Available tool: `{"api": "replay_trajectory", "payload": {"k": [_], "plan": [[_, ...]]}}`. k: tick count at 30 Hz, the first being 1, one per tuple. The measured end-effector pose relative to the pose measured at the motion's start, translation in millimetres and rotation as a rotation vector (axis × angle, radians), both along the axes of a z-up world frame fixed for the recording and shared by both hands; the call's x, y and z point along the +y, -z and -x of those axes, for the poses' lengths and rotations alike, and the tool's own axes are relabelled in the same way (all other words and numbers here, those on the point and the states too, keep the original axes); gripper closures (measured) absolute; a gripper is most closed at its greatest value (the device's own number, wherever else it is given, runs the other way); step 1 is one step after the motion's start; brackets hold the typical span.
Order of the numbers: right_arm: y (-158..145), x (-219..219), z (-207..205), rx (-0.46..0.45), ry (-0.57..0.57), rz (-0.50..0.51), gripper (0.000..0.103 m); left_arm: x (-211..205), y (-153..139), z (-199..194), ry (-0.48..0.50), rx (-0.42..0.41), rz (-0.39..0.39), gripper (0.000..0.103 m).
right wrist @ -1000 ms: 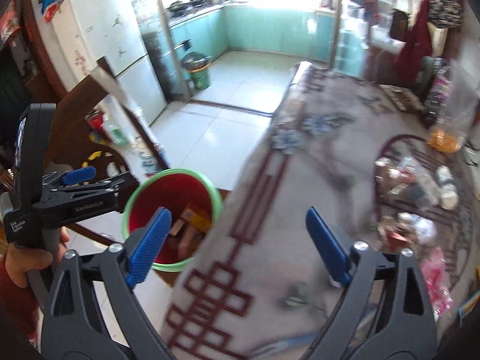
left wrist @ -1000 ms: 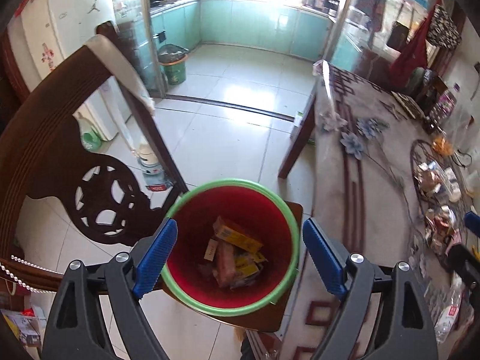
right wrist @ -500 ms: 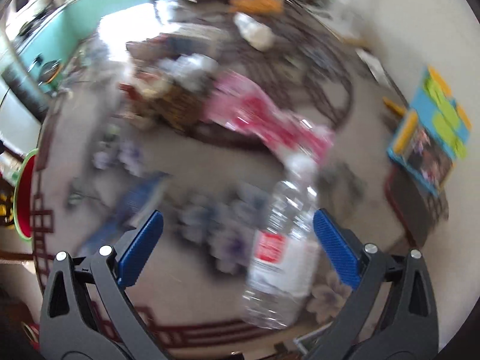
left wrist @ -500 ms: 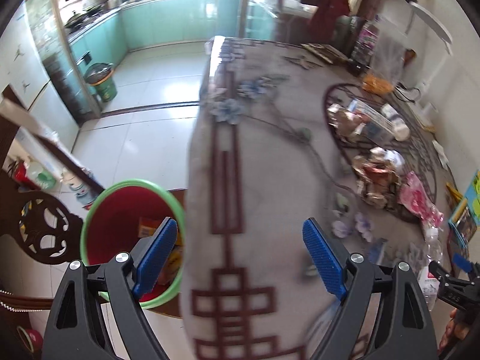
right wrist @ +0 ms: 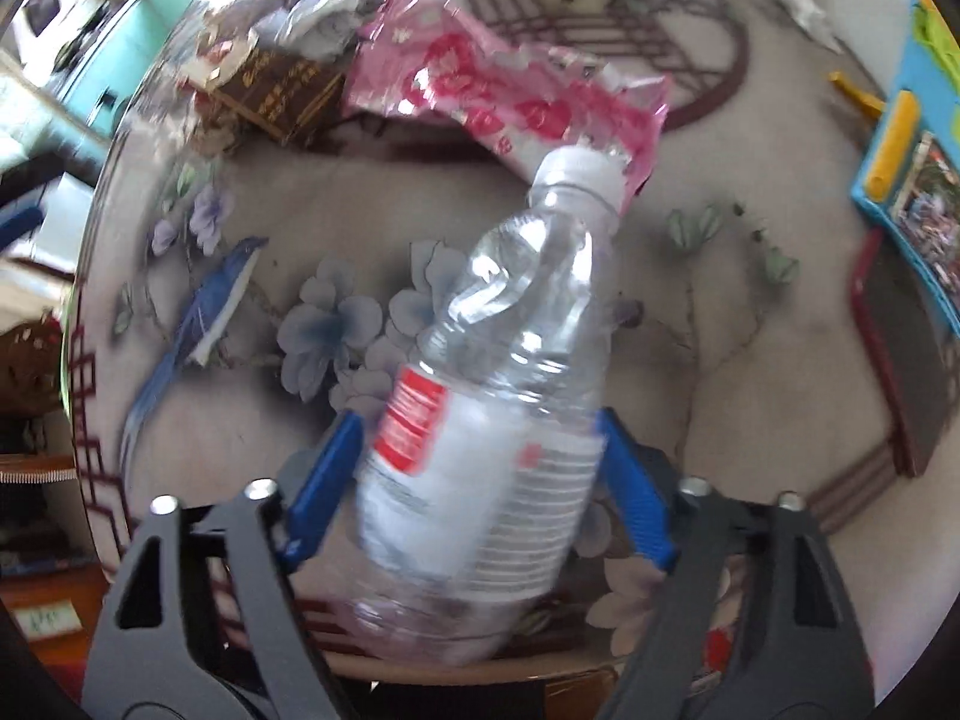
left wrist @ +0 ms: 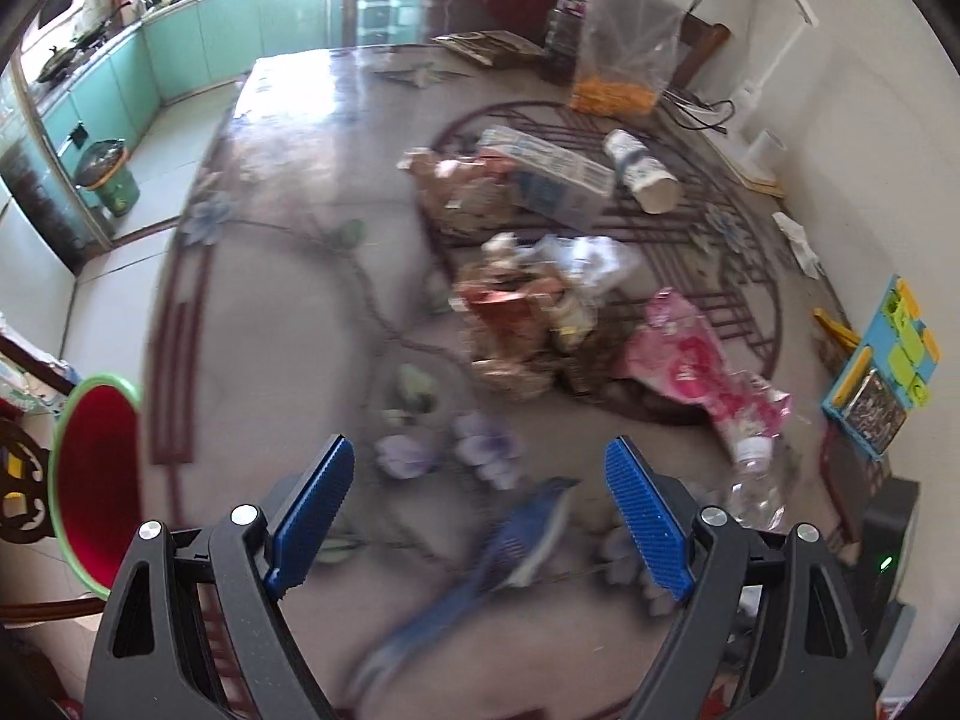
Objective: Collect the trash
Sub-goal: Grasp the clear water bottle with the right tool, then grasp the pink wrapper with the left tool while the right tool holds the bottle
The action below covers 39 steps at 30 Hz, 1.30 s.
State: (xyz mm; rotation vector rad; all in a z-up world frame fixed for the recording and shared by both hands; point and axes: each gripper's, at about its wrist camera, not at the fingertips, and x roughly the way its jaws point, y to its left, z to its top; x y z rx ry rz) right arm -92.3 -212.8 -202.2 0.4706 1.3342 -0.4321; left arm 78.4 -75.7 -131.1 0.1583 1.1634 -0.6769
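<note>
A clear plastic bottle with a red label and white cap lies on the flowered tablecloth. My right gripper points down over it, jaws closing, with the blue pads against the bottle's two sides near its base. The same bottle shows at the right in the left wrist view. My left gripper hangs open above the cloth's blue bird print with nothing between its fingers. A red bin with a green rim stands off the table's left edge.
More trash sits mid-table: a pink wrapper, crumpled brown packets, a milk carton and a paper cup. A bag of orange snacks stands at the back. A blue-and-yellow book lies near the wall.
The left gripper swung from above the bin to over the table, still open. The right gripper dropped onto the bottle and its jaws narrowed from wide apart to the bottle's sides.
</note>
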Motion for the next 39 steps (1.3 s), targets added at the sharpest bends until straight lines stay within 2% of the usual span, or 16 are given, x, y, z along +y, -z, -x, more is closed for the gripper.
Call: {"api": "replay_trajectory", "payload": {"k": [4,6,8,10,12,13,15,16,20,25,28,34,36,39], "plan": [[6.9,-10.5,3.4,-0.004,-0.066,-0.039,0.032,-44.7,0.1,14.5,0.026,0.013,0.013,0.021],[8.6,-13.6,3.7,-0.009,-0.096,-0.047,0.027,-62.5,-0.9,20.8,0.031,0.014,0.018,0.021],[11.2,-15.1,1.3,-0.024,-0.132,-0.091,0.012,-74.6,-2.3,25.0,0.026,0.013,0.020,0.021],[15.3,-16.8,-2.2,-0.023,-0.175,-0.123,0.005,-84.4,-3.6,27.4,0.013,0.012,0.023,0.021],[16.6,-16.2,-5.1,-0.018,-0.209,-0.135,0.004,-92.0,-4.7,28.6,0.001,0.011,0.023,0.021],[16.6,-18.4,-4.6,-0.024,-0.215,-0.152,0.004,-93.8,-5.2,28.4,-0.005,0.010,0.022,0.021],[12.2,-26.3,0.2,-0.052,-0.190,-0.191,0.015,-98.6,-4.9,26.4,-0.022,0.012,0.021,0.021],[8.8,-32.1,3.7,-0.063,-0.186,-0.175,0.039,-101.6,-4.0,25.4,-0.032,0.017,0.022,0.021],[-3.8,-57.3,17.7,-0.089,-0.161,-0.134,0.040,-113.8,4.1,18.6,-0.077,0.064,0.040,0.021],[-38.7,-88.6,31.1,-0.142,-0.107,-0.063,0.040,-142.5,31.2,15.7,-0.121,0.208,0.080,0.021],[-60.2,-110.6,38.6,-0.169,-0.076,0.004,0.040,-157.7,49.8,18.0,-0.170,0.285,0.078,0.021],[-74.6,-124.5,34.9,-0.201,-0.051,0.041,0.040,-160.3,76.3,21.0,-0.403,0.342,0.067,0.021],[-75.2,-127.0,33.6,-0.204,-0.053,0.035,0.040,-166.2,80.8,19.8,-0.394,0.322,0.034,0.021],[-69.5,-119.9,27.4,-0.209,-0.066,0.022,0.040,-175.4,79.6,19.7,-0.327,0.280,-0.022,0.021]]}}
